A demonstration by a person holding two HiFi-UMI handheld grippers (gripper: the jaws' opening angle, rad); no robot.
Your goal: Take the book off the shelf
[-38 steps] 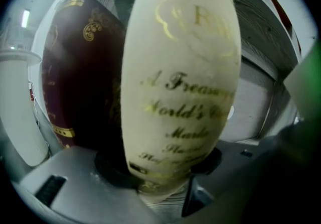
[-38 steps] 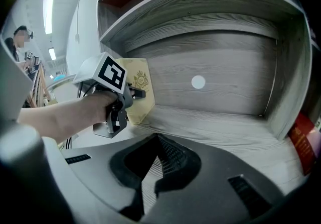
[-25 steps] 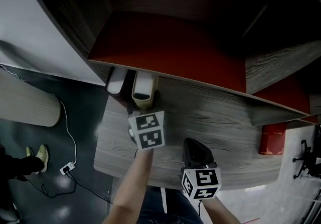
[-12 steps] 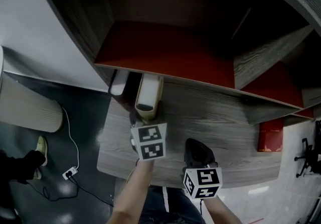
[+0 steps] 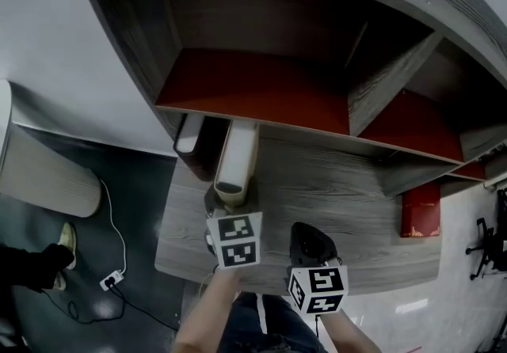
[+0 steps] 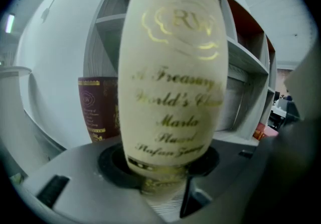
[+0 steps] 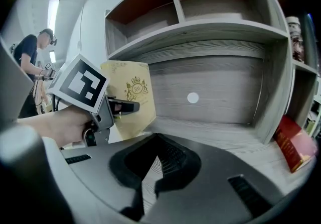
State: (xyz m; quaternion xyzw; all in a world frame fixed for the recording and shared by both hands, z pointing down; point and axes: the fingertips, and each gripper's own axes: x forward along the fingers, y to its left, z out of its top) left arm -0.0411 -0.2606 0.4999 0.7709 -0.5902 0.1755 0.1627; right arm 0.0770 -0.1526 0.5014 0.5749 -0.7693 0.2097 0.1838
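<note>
The cream book [image 5: 236,155] is clamped at the foot of its spine between the jaws of the left gripper [image 5: 224,199]. It is held upright at the left end of the shelf [image 5: 333,185], just beside a maroon book [image 6: 98,107]. The right gripper [image 5: 309,239] is held nearer the front edge, jaws together on nothing. A red book [image 5: 420,209] is seen far right.

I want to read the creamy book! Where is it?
The cream book sits in the left gripper, left of centre in the head view, just beside the dark red book on the shelf.
</note>
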